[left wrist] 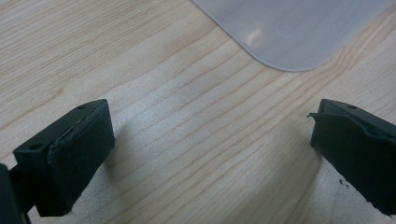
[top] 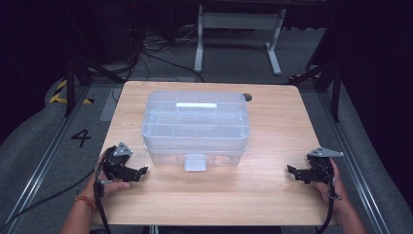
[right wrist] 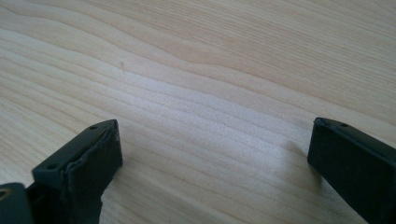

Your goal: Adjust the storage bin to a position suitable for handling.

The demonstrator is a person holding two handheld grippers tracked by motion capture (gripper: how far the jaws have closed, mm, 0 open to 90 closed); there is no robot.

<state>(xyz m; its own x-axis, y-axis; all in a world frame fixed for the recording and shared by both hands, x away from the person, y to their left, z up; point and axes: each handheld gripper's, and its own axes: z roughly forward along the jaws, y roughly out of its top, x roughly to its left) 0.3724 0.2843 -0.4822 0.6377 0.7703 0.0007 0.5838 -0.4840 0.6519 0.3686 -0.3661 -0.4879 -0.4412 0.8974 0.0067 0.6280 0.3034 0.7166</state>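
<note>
High view: a clear plastic box (top: 196,127) sits on the wooden table (top: 272,122), centred and toward the 12 o'clock side. Lid on. A pale handle bar (top: 196,105) lies flat in the lid top; a latch tab (top: 196,163) hangs at the front wall, at 6 o'clock of the box. Divider lines show through the lid, so the inside is split into compartments; contents cannot be told.

Left gripper (top: 141,171) rests at about 7 o'clock of the box, just off its front left corner, held in the left hand (top: 108,184). Right gripper (top: 291,170) lies at about 4 o'clock of the box, well apart from it, in the right hand (top: 331,187). Both point inward toward the table's middle.

Left gripper view adds what the high view lacks: jaws spread wide, nothing between them, bare wood grain under them, and one rounded frosted corner of the box at 1 o'clock, near but not touching.

Right gripper view: jaws likewise spread wide, nothing pinched, plain wood ahead.

The floor beyond the table, with cables and a white stand (top: 238,34), is seen from the high view.
</note>
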